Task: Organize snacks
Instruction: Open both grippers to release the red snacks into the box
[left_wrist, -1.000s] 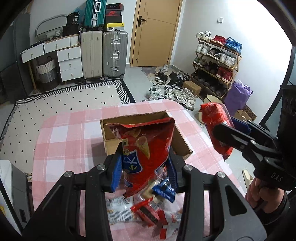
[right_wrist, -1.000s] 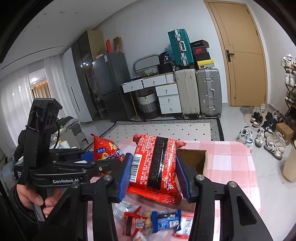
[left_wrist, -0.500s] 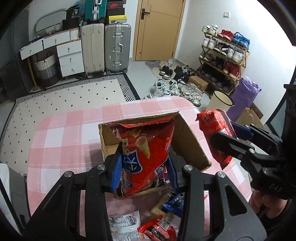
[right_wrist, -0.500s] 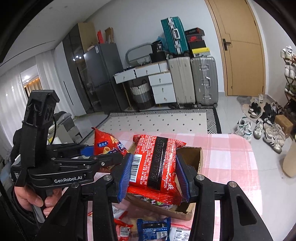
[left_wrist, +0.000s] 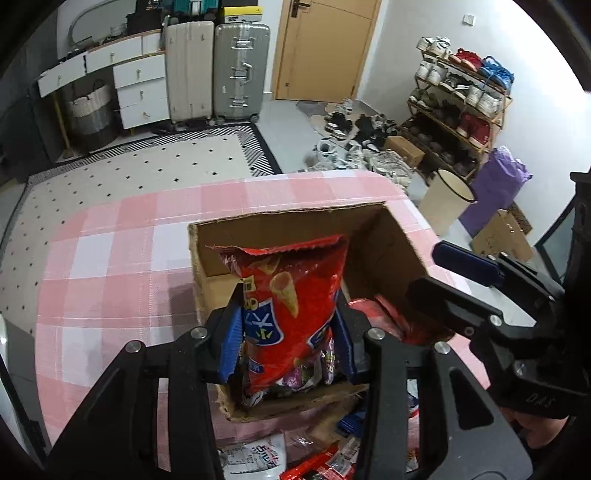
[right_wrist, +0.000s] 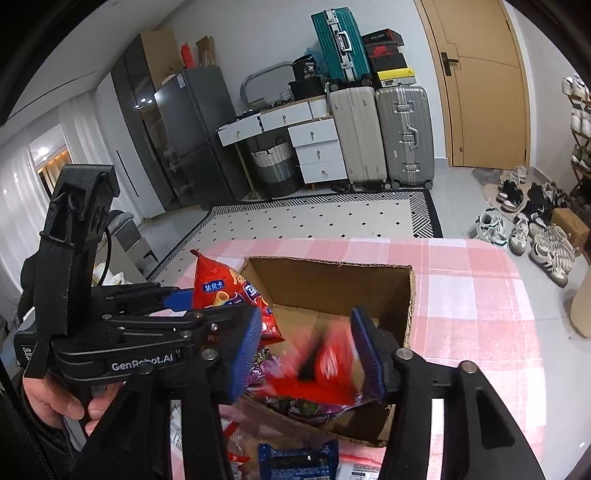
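An open cardboard box (left_wrist: 402, 236) (right_wrist: 410, 295) sits on the pink checked tablecloth (left_wrist: 110, 266). My left gripper (left_wrist: 288, 336) is shut on a tall red chip bag (left_wrist: 295, 306) and holds it upright over the box's near left part; the bag also shows in the right wrist view (right_wrist: 221, 288). My right gripper (right_wrist: 306, 347) is open over the box. A red noodle packet (right_wrist: 321, 373), blurred, drops between its fingers onto purple packets (right_wrist: 306, 406) in the box. It lies red in the left wrist view (left_wrist: 391, 314).
Loose snacks lie on the table in front of the box: a blue packet (right_wrist: 295, 461), white and red packets (left_wrist: 255, 454). Suitcases (left_wrist: 240, 70), drawers, a door and a shoe rack (left_wrist: 461, 96) stand beyond the table.
Both grippers moved forward over the box. My right gripper opened and let go of the red noodle packet, which falls into the box. The left still holds the chip bag.
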